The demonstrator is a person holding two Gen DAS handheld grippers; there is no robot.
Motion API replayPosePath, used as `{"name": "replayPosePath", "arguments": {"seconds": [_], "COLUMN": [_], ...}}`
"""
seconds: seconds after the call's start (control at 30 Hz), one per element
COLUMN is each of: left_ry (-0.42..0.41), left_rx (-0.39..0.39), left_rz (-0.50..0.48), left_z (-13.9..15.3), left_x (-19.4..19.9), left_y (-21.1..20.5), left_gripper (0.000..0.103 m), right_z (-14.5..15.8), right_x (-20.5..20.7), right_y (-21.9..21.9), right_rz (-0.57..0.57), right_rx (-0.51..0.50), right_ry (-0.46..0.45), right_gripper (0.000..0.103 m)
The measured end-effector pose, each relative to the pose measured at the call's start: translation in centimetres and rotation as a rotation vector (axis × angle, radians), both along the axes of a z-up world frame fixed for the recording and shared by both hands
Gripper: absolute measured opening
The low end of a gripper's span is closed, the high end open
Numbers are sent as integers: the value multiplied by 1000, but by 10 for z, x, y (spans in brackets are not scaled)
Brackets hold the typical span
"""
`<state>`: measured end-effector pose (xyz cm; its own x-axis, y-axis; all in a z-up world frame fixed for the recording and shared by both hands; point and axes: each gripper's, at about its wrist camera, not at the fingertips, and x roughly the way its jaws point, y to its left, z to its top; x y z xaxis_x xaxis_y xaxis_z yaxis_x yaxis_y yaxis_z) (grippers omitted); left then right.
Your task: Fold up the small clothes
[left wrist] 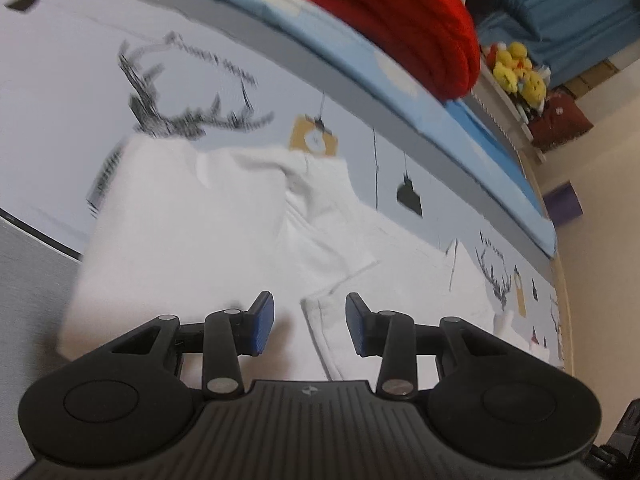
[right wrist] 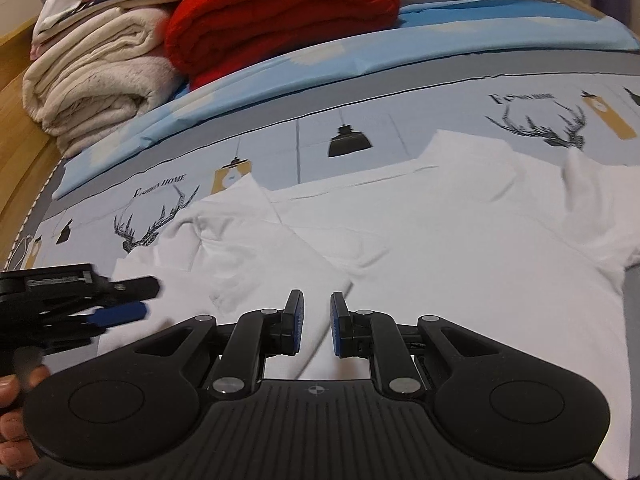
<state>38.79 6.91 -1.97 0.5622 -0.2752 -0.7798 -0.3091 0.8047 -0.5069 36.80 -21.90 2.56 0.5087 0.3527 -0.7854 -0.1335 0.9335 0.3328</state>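
Observation:
A white T-shirt (right wrist: 460, 260) lies spread on the printed bedspread (right wrist: 360, 120), with one sleeve (right wrist: 256, 240) folded in over the body. My right gripper (right wrist: 317, 322) hovers low over the sleeve's folded edge. Its blue pads (right wrist: 297, 320) stand a narrow gap apart and press on nothing. In the left wrist view the same shirt (left wrist: 180, 220) is blurred, and my left gripper (left wrist: 309, 324) is open above a hemmed edge (left wrist: 320, 332) that runs between its fingers untouched. The right wrist view shows that left gripper (right wrist: 128, 300) blurred at the far left, over the shirt's edge.
Folded blankets are stacked at the back of the bed, one red (right wrist: 280, 20) and one cream (right wrist: 92, 80), on a light blue sheet (right wrist: 440, 44). A person's hand (right wrist: 8, 396) shows at the lower left. Yellow plush toys (left wrist: 516, 72) sit on a shelf beyond the bed.

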Motion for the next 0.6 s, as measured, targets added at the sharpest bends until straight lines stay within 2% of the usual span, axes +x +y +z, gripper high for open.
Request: {"name": "replayPosePath", "arguments": {"seconds": [0.13,0.37,0.4,0.47,0.53,0.6], "left_ry": [29,59,64,75,73,34], "left_rx": [13,3,5,13,22,-22], "left_rz": [-48,-63,-65,-78,-91,-111], "left_z": [-15,-33,-35,-41,-43,-36], "left_x": [12,28,30,35,37,37], "left_y": [-10,-21,-22,-26,-29,-29], "left_gripper": [43,41,36,18,11,1], "right_z": [-6,-10,-10,-9,-10,-11], "right_x": [6,9,9,9,9,9], "right_y": [6,20,22,27,33,38], "right_rz": [47,150,169,205,240,275], "right_rx": [2,-14,-18,-24,-29,-37], "right_ry": [7,-22,-33,-45,-49,-48], "right_gripper": [15,15,15,15,15,24]}}
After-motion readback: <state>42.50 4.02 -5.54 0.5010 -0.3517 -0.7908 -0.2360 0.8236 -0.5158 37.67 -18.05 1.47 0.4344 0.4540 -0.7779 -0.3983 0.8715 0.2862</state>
